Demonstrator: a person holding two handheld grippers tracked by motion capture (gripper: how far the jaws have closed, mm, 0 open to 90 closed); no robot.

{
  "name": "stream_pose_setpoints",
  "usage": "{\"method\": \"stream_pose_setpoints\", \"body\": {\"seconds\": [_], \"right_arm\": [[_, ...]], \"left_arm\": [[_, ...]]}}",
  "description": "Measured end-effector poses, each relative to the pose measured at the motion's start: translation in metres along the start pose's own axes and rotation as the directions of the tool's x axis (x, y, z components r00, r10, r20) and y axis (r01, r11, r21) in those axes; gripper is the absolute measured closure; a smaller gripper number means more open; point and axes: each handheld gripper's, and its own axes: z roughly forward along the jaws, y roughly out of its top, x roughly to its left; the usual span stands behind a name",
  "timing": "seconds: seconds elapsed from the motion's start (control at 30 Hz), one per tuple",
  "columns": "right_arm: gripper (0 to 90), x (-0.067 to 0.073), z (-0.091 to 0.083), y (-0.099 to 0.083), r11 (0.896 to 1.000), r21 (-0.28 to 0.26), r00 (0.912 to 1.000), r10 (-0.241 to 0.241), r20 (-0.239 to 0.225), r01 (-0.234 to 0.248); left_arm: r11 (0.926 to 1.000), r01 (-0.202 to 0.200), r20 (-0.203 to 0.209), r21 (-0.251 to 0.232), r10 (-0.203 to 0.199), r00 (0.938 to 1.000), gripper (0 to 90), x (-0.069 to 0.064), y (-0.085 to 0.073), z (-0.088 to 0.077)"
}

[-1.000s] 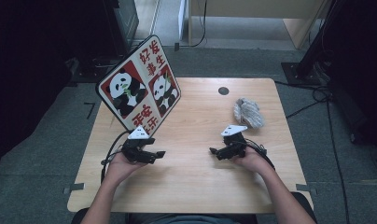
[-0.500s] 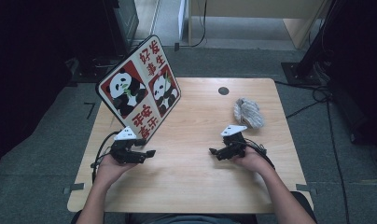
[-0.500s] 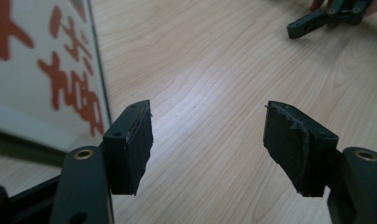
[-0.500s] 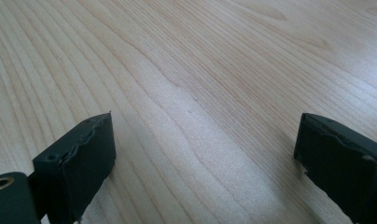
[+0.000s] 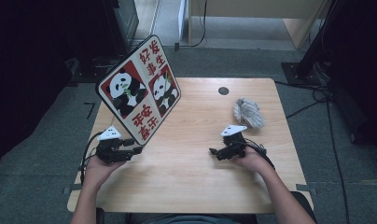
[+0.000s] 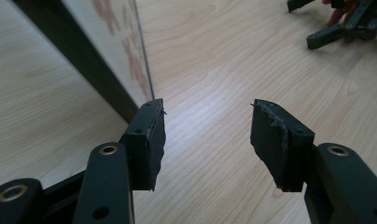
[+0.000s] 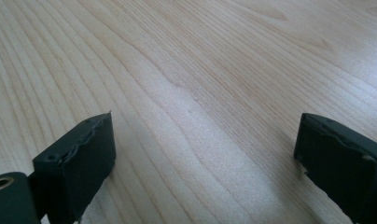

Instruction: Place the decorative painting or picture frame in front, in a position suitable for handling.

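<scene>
A large panda sign board with red characters stands tilted on the back left of the wooden table. My left gripper lies low by the board's near bottom corner and points right. Its jaws have just been closing, and they stand open with only bare wood between them. The board's dark lower edge runs just past the left jaw's tip. My right gripper rests at the middle right, pointing left, open wide over bare tabletop. It also shows far off in the left gripper view.
A crumpled grey bundle lies at the back right, just behind the right hand. A round dark cable hole sits near the table's far edge. Cables trail from both grippers. Dark floor and furniture surround the table.
My left hand has slid left along the table toward the board's lower corner, and its jaws look narrower. The right hand, board and bundle have stayed put.
</scene>
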Motion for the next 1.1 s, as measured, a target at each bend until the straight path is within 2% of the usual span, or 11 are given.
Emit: {"method": "stream_pose_setpoints", "body": {"seconds": [0.1, 0.17, 0.23, 0.27, 0.3, 0.33, 0.57, 0.6, 0.83, 0.93, 1.1], "right_arm": [[5.4, 0.000, 0.000, 0.000, 1.000, 0.001, 1.0000, -0.001, 0.000, 0.001], [5.4, 0.000, 0.000, 0.000, 1.000, 0.001, 1.0000, -0.001, 0.000, 0.001], [5.4, 0.000, 0.000, 0.000, 1.000, 0.001, 1.0000, -0.001, 0.000, 0.001], [5.4, 0.000, 0.000, 0.000, 1.000, 0.002, 1.0000, 0.000, 0.000, 0.000], [5.4, 0.000, 0.000, 0.000, 1.000, 0.002, 1.0000, 0.000, 0.000, 0.000], [5.4, 0.000, 0.000, 0.000, 1.000, 0.001, 1.0000, -0.001, 0.000, 0.001], [5.4, 0.000, 0.000, 0.000, 1.000, 0.000, 1.0000, 0.000, 0.001, 0.000], [5.4, 0.000, 0.000, 0.000, 1.000, 0.001, 1.0000, -0.001, 0.000, 0.001], [5.3, 0.000, 0.000, 0.000, 1.000, 0.001, 1.0000, 0.002, 0.001, -0.002], [5.3, 0.000, 0.000, 0.000, 1.000, 0.002, 1.0000, 0.001, 0.001, -0.001], [5.3, 0.000, 0.000, 0.000, 1.000, 0.001, 1.0000, 0.000, 0.001, 0.000]], "left_arm": [[0.9999, 0.010, -0.008, -0.004, -0.010, 0.9999, 47.2, 0.003, -0.001, -0.003], [0.9997, 0.019, -0.008, -0.012, -0.019, 0.9998, 51.1, 0.005, -0.003, -0.008], [0.9991, 0.033, -0.010, -0.028, -0.033, 0.9994, 52.3, 0.009, -0.005, -0.012], [0.9979, 0.047, -0.024, -0.046, -0.048, 0.9986, 54.2, 0.012, -0.006, -0.016], [0.9979, 0.047, -0.024, -0.046, -0.048, 0.9986, 54.4, 0.012, -0.006, -0.016], [0.9960, 0.069, -0.032, -0.057, -0.071, 0.9970, 55.2, 0.015, -0.005, -0.018], [0.9931, 0.094, -0.028, -0.069, -0.097, 0.9949, 56.8, 0.022, -0.001, -0.021], [0.9905, 0.105, -0.035, -0.089, -0.108, 0.9935, 56.8, 0.023, 0.001, -0.024], [0.9855, 0.113, -0.040, -0.127, -0.118, 0.9922, 57.4, 0.030, 0.006, -0.031], [0.9808, 0.128, -0.053, -0.147, -0.137, 0.9891, 55.8, 0.033, 0.008, -0.033], [0.9794, 0.129, -0.064, -0.155, -0.140, 0.9880, 55.1, 0.039, 0.017, -0.037]]}}
